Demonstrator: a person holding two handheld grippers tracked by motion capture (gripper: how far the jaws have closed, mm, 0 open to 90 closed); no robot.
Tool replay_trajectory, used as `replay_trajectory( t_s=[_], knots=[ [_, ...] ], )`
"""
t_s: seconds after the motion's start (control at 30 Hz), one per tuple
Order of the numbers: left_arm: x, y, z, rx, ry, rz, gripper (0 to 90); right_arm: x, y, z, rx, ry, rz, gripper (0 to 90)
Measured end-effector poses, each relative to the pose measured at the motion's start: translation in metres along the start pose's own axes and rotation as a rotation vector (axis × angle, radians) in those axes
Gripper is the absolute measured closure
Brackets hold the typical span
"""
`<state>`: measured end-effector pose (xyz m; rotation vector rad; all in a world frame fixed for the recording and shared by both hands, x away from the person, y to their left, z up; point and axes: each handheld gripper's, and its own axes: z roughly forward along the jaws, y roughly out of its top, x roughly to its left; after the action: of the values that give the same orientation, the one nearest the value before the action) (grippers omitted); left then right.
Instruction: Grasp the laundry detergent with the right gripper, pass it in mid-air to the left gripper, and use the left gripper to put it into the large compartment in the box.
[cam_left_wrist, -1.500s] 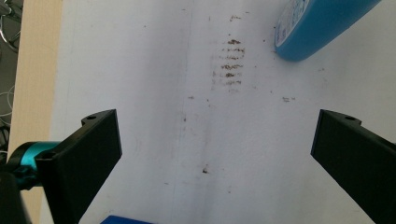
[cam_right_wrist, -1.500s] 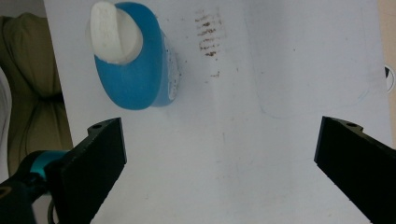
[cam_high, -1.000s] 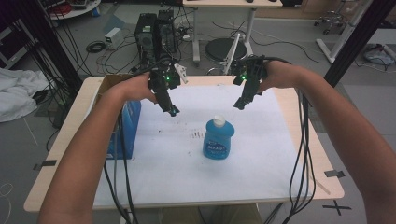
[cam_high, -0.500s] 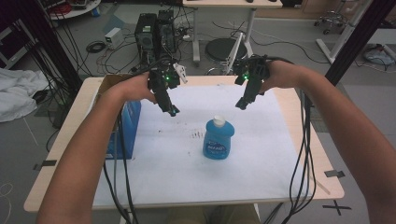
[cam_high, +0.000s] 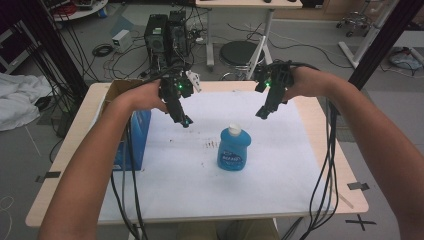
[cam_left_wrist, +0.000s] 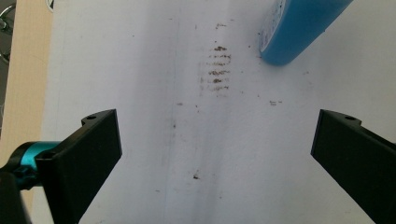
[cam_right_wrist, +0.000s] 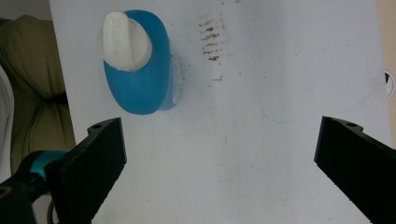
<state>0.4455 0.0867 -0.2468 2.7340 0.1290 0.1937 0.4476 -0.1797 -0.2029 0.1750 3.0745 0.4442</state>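
You're holding both grippers (cam_high: 185, 121) (cam_high: 262, 114) spread wide, empty, above the upright blue soap bottle (cam_high: 232, 149); right one sitting slightly nearer

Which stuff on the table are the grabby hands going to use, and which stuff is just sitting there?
For the job:
- blue soap bottle, standing upright with a white cap
- left gripper, open above the white sheet
- right gripper, open, apart from the bottle

Just lying about:
- blue box at the table's left edge
- brown smudges on the white sheet
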Motion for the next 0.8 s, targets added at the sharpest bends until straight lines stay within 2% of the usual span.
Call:
replay_trajectory(
  t_s=[0.07,0.23,0.43,0.5,0.73,0.8],
  knots=[
    [-0.001,-0.001,0.000,-0.002,0.003,-0.003,1.8,0.000,-0.004,-0.001,-0.007,0.003,0.012,1.2],
    [-0.002,0.000,0.003,0.010,-0.009,0.023,1.7,0.001,-0.016,0.001,-0.036,0.008,0.031,1.2],
    [-0.004,0.005,0.006,0.027,-0.021,0.036,1.7,0.009,-0.027,0.004,-0.055,0.015,0.025,1.1],
    [-0.005,0.006,0.008,0.047,-0.023,0.042,1.7,0.013,-0.033,0.005,-0.064,0.020,0.026,1.2],
    [-0.006,0.008,0.013,0.085,-0.055,0.028,1.7,0.021,-0.050,0.012,-0.098,0.031,0.034,1.2],
    [-0.006,0.009,0.014,0.088,-0.059,0.026,1.7,0.022,-0.055,0.015,-0.122,0.034,0.038,1.2]
  ],
)
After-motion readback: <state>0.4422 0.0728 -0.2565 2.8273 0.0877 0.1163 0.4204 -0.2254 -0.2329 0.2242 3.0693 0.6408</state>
